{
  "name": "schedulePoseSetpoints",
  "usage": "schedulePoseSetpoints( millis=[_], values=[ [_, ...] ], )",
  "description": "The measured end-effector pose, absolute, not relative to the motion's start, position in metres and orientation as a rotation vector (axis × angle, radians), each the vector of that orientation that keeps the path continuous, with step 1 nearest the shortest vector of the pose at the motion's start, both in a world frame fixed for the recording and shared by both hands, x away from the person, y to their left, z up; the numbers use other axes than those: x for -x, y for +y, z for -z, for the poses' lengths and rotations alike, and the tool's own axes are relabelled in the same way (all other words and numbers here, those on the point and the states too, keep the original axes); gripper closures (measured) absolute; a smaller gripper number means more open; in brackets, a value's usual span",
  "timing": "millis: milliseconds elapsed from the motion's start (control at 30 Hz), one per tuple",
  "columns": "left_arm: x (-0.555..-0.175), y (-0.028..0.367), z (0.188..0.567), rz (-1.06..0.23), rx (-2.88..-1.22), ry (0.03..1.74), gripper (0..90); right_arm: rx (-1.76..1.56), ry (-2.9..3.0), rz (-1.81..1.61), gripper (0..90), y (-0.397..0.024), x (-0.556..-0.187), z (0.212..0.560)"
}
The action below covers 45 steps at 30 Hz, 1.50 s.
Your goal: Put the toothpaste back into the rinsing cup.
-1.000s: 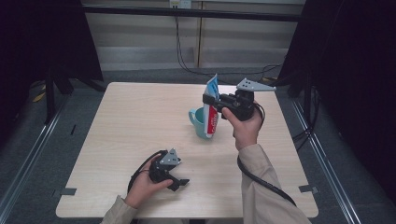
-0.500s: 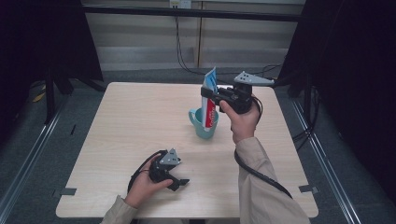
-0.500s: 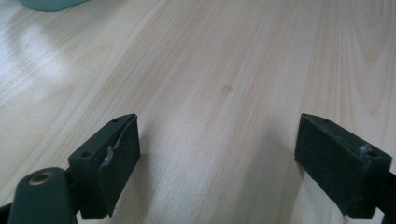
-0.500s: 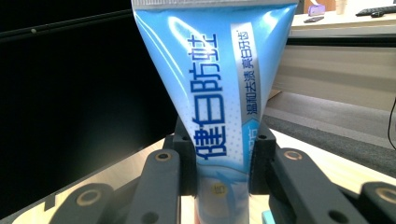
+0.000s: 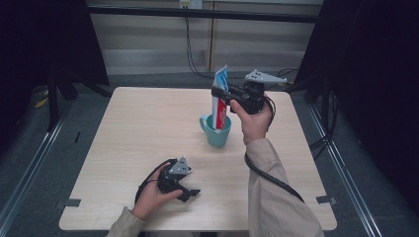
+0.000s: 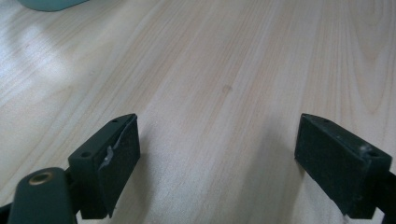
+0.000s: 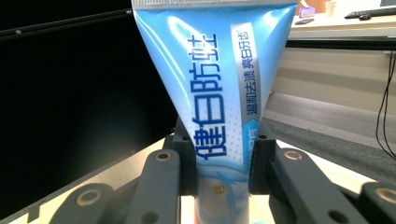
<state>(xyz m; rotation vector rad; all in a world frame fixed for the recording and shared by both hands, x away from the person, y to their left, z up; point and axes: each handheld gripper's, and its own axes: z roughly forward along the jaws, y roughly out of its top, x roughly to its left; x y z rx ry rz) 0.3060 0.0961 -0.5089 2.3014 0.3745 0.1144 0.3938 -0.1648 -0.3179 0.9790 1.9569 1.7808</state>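
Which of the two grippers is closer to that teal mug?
The right gripper: it holds the toothpaste tube standing in the mug, directly above it. The left gripper rests open near the table's front edge.

Blue, white and red toothpaste tube (image 5: 220,101), teal mug (image 5: 216,132), pale wood-grain table (image 5: 133,128)

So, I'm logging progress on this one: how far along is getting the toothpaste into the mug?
Nearly done. The toothpaste tube stands upright with its lower end already inside the teal mug, which sits upright on the table. In hand: the right hand-held gripper is shut on the tube's upper part. Left: letting go and pulling away. The left hand-held gripper rests open near the front edge, holding nothing.
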Motion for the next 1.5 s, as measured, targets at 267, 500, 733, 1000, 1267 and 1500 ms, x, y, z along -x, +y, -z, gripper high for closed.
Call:
schedulePoseSetpoints(
  millis=[267, 500, 733, 1000, 1267, 1500],
  values=[
    [-0.306, 0.096, 0.509, -0.114, -2.299, 0.375, 13.9, -0.974, 1.943, -1.77, 71.6, -0.164, -0.402, 0.316],
    [-0.306, 0.096, 0.509, -0.114, -2.302, 0.374, 13.9, -0.988, 1.939, -1.76, 71.6, -0.162, -0.407, 0.316],
    [-0.306, 0.096, 0.509, -0.114, -2.303, 0.371, 13.9, -1.0, 1.936, -1.738, 71.6, -0.164, -0.413, 0.319],
    [-0.306, 0.096, 0.509, -0.113, -2.301, 0.366, 13.9, -1.019, 1.923, -1.726, 71.6, -0.165, -0.419, 0.324],
    [-0.306, 0.096, 0.509, -0.112, -2.298, 0.366, 13.9, -1.016, 1.909, -1.716, 71.6, -0.165, -0.424, 0.327],
    [-0.306, 0.096, 0.509, -0.111, -2.295, 0.367, 13.9, -1.027, 1.902, -1.71, 71.6, -0.165, -0.427, 0.33]
  ],
)
